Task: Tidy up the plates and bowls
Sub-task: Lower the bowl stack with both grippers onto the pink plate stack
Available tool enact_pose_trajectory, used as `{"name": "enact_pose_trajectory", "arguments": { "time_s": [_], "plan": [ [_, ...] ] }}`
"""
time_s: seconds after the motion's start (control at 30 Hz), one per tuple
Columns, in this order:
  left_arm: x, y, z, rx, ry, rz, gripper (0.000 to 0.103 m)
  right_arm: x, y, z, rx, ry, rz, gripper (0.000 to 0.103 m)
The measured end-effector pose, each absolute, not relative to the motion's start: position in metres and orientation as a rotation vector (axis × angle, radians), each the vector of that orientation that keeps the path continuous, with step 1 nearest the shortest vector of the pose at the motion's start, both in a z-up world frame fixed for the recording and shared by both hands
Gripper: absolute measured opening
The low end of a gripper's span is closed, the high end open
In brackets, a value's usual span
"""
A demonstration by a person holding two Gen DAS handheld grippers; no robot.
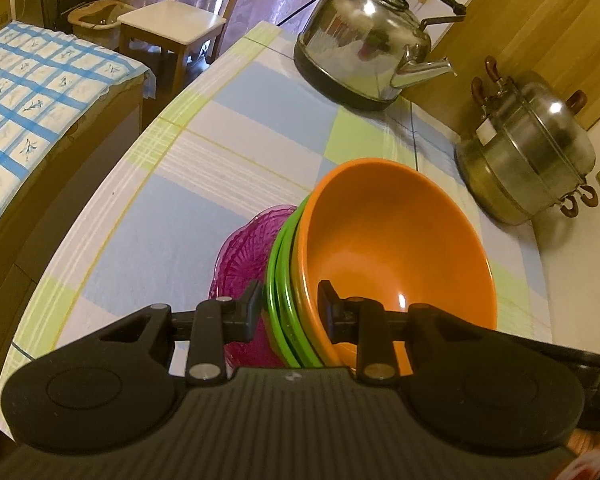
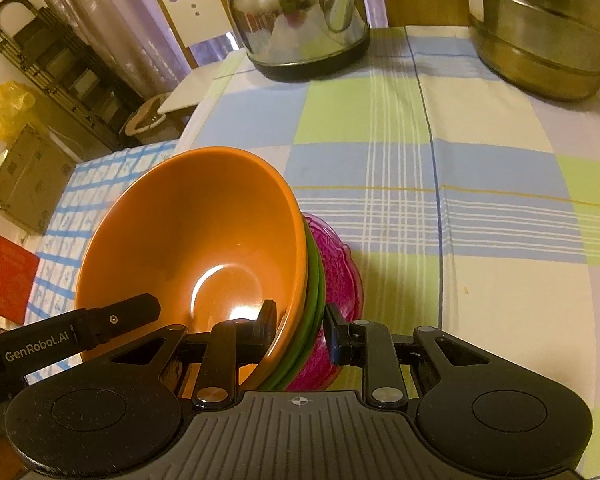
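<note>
One stack of dishes is held tilted over the bench (image 1: pixel 228 132), which wears a checked cloth of blue, green and white. The stack counts one glossy orange plastic bowl (image 1: pixel 396 248) on top, two thin green plastic plates (image 1: pixel 286 300) under it, and one translucent magenta ribbed glass dish (image 1: pixel 240 248) at the bottom.

The left hand-held gripper (image 1: pixel 289 302) is clamped on the stack's rim: one finger sits inside the orange bowl, the other presses outside against the magenta dish. In the left wrist view the stack sits at 12 o'clock from the fingers, leaning toward 1 o'clock.

The right hand-held gripper (image 2: pixel 300 320) pinches the opposite rim in the same way, one finger inside the bowl and one outside on the magenta dish; here the bowl opens toward 10 o'clock.

Two steel vessels stand on the bench: one shiny domed kettle (image 1: pixel 364 40) with a black handle at 12 o'clock in the left view, and one tiered steel steamer pot (image 1: pixel 528 152) at 2 o'clock. One white-topped wooden chair (image 1: pixel 172 24) stands beyond the bench edge at 11 o'clock.
</note>
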State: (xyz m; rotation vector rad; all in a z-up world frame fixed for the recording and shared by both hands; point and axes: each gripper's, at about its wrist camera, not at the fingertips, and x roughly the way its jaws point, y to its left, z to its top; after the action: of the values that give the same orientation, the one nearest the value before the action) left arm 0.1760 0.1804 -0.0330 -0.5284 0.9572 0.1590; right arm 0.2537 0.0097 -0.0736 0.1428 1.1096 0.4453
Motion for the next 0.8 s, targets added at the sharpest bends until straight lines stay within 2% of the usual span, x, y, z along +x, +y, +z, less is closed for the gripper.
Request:
{"name": "enact_pose_trajectory", "arguments": {
  "time_s": [0.8],
  "plan": [
    [0.189, 0.190, -0.054, -0.536, 0.968, 0.173, 0.025, 0.261, 0.021, -0.087, 0.135, 1.118, 0.446, 0.025]
  ]
}}
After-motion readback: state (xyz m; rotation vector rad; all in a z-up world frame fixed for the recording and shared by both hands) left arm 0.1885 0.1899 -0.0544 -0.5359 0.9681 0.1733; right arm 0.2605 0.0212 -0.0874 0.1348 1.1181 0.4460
